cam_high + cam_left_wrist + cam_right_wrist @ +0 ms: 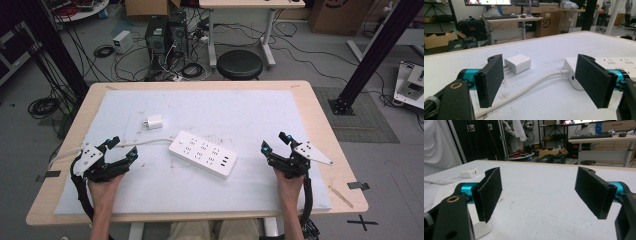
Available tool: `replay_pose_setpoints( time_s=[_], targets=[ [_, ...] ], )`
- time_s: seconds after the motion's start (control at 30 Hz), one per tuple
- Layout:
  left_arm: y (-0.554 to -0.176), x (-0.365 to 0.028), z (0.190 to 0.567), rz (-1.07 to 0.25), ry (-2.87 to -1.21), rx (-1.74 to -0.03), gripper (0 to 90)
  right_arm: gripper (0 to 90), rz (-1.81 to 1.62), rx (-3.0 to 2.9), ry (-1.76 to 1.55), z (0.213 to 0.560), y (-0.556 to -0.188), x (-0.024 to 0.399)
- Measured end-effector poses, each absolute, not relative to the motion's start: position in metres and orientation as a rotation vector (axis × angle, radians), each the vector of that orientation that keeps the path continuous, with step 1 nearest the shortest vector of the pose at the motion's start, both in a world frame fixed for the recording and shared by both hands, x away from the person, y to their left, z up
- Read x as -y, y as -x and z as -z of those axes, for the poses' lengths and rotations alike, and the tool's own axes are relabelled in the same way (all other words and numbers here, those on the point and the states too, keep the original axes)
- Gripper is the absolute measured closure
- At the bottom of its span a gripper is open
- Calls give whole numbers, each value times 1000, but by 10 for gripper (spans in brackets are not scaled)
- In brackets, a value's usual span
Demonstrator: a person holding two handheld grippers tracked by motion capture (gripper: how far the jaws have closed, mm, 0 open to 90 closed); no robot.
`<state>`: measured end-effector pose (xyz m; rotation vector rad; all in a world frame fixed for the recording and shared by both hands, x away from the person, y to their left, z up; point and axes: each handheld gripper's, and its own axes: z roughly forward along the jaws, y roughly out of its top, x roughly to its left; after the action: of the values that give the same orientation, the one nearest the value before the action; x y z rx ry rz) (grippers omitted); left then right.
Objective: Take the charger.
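- Two tongs rest low on the counter, both released, nothing between the jaws: left tongs (121,150) near the left edge, right tongs (274,142) near the right edge.
- Left tongs point toward the white charger (518,63) and the power strip's cable (529,88); the power strip (203,153) lies mid-counter between the two tongs, apart from both.
- Counter (320,130): wooden top under a scuffed white mat (240,107).
- Room: grey floor, cables, a black stool (240,64).
- Forearms enter from the bottom; each hand (104,187) grips from behind.
- "SF" shows on a cardboard box (548,23).
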<state>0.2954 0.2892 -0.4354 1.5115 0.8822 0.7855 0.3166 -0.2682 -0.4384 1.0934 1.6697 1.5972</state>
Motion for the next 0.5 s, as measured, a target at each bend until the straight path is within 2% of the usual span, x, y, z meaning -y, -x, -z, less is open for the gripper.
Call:
replay_pose_setpoints(
  time_s=[0.5],
  targets=[
    [-318,-292,403,-763,-1684,-827,233,223,-1591,-1676,-1092,438,-317,268]
  ],
)
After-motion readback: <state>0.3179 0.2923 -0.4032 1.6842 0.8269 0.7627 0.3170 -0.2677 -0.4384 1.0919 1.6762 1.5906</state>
